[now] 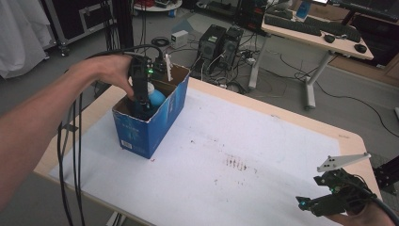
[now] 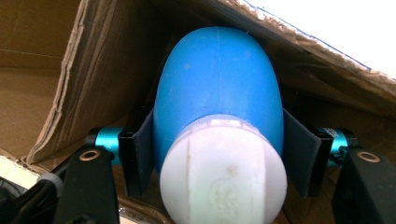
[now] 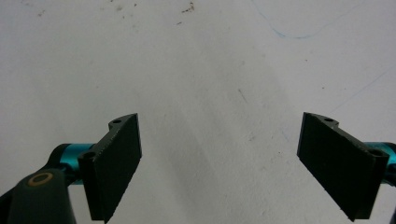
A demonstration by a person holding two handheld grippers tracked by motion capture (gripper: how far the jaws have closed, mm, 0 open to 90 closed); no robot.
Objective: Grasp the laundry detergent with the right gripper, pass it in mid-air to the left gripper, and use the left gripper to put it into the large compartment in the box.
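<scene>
Left gripper view: we clamp the blue bottle (image 2: pixel 218 88) inside the cardboard box (image 2: pixel 56 70).
Our left gripper (image 1: pixel 140 101) reaches down into the blue box at the table's (image 1: pixel 282 155) far left, jaws pressed on both sides of the bottle below its white cap (image 2: pixel 223 168). Our right gripper (image 3: pixel 219 163) hangs wide open over the near right corner.

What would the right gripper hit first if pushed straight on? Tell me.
The right gripper has its jaws wide open with nothing between them. Straight ahead lies the white table cover, so it would likely meet that first; how far off is unclear.
</scene>
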